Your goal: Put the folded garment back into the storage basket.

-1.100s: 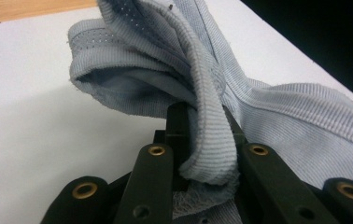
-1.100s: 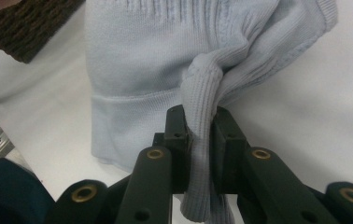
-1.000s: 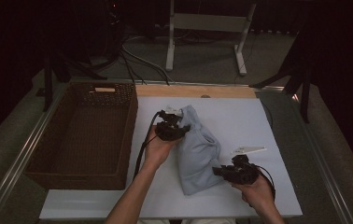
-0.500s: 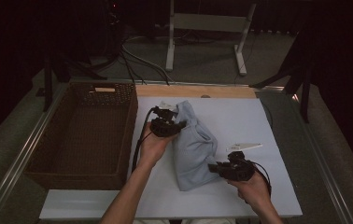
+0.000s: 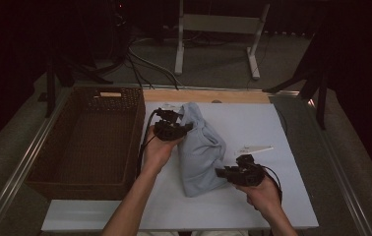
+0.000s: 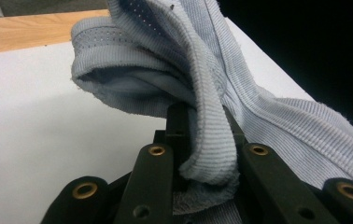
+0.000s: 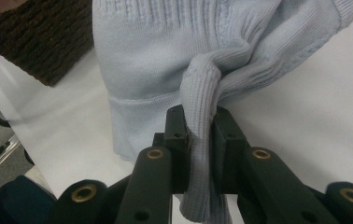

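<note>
- Left gripper [image 5: 171, 129]: forearm enters from the bottom edge and runs up and slightly right; hand wraps the body from below, nose pointing right into the top of the sweater [image 5: 201, 150].
- Left gripper view: jaws clamped on a thick fold of ribbed knit; the fold bulges out between them and a perforated hem band curls above. Sweater [image 6: 202, 102] trails off to the right.
- Right gripper [image 5: 233, 173]: hand comes in from bottom right, wrist low near the front edge of the table [image 5: 253, 211], nose pointing left at the sweater's lower right edge.
- Right gripper view: jaws closed on a narrow twisted pinch of the knit [image 7: 202, 126]; fabric hangs down through the gap and fans out above it.
- Sweater: light blue-grey, bunched in a long heap on the white tabletop, running from far centre toward the near side, held between the two grippers.
- Basket [image 5: 51, 157]: brown wicker, left of the table surface, just beside the left arm. Small tan tag [image 5: 110, 94] on its far rim, no text legible.
- White label-like strip [image 5: 254, 149] lies on the table right of the sweater, above the right gripper; too small to read.
- No readable brand anywhere on the sweater or the grippers.
</note>
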The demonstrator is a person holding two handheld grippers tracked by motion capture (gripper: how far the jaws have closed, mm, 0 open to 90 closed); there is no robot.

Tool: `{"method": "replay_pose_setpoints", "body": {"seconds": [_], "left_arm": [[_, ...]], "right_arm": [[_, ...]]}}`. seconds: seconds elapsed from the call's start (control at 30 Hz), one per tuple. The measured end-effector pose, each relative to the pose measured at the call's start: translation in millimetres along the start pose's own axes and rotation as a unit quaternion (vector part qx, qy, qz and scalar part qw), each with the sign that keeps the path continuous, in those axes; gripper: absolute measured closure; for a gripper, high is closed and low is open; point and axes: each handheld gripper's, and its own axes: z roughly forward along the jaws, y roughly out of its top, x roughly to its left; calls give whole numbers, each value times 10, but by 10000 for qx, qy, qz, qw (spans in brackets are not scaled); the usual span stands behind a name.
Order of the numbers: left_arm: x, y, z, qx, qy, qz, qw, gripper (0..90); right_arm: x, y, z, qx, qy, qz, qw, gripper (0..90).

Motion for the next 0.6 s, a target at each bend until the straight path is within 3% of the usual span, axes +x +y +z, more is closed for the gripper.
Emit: {"method": "replay_pose_setpoints", "body": {"seconds": [0.6], "left_arm": [[53,94,-134,-57,55,-66,9999,823]], "right_arm": [[97,183,37,-26,118,-119,9999,792]]}}
